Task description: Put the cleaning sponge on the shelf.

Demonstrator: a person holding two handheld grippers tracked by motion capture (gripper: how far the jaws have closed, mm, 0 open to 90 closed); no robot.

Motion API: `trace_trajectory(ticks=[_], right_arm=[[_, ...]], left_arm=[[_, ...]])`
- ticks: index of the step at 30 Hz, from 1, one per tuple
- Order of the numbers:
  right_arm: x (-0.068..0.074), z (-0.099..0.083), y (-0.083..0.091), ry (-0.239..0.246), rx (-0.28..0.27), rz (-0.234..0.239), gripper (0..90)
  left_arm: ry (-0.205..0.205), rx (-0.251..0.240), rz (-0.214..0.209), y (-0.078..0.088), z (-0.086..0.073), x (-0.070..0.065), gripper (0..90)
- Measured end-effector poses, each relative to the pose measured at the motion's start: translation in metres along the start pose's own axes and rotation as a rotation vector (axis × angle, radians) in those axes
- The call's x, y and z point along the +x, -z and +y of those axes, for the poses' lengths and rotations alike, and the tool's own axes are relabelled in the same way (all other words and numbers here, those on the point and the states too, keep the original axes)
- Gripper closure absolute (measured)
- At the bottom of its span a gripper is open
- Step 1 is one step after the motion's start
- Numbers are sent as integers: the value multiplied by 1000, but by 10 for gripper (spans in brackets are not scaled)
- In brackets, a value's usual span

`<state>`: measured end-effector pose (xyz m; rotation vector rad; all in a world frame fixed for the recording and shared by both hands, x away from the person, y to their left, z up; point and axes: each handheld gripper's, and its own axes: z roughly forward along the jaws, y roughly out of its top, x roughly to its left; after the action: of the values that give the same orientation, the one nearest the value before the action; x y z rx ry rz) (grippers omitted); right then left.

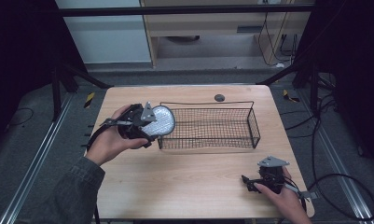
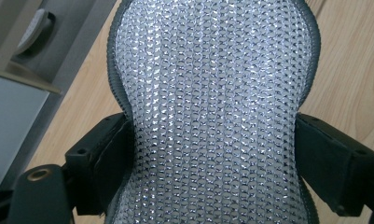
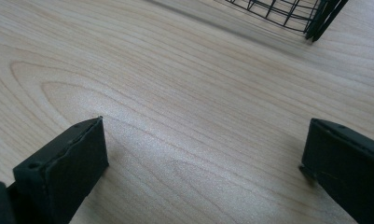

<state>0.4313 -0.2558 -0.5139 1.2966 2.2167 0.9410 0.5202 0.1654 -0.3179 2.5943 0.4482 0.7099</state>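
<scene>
holding silver mesh pad (image 1: pixel 159 120) pinched between jaws, left gripper (image 1: pixel 149 122) hovers at wire basket (image 1: pixel 254 125) left end; pad's long axis runs along jaws, basket interior lies just rightward. right gripper (image 1: pixel 248 179) jaws spread, empty, low over table (image 1: pixel 184 186), farther off.

A small dark round disc (image 1: pixel 219 97) sits flat on the light wooden desk (image 1: pixel 184 182) near its far edge, at twelve o'clock. Black cables (image 1: pixel 331 182) trail across the grey floor (image 1: pixel 35 140) at three o'clock.
</scene>
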Motion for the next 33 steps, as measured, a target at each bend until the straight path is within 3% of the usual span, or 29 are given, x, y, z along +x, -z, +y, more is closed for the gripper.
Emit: trace_trajectory(ticks=[6,11,19,23,33], right_arm=[[0,0,0,0,0,-1,3],[0,0,0,3,0,-1,3],[0,0,0,3,0,1,3],[0,0,0,4,0,-1,3],[0,0,0,4,-1,-1,3]], left_arm=[[-12,-42,-25,-1,24,3,146],[-34,-40,-20,-1,35,3,146],[-72,-26,-31,-16,55,7,146],[-116,-22,-28,-29,69,7,145],[-152,-20,-28,-49,85,6,145]])
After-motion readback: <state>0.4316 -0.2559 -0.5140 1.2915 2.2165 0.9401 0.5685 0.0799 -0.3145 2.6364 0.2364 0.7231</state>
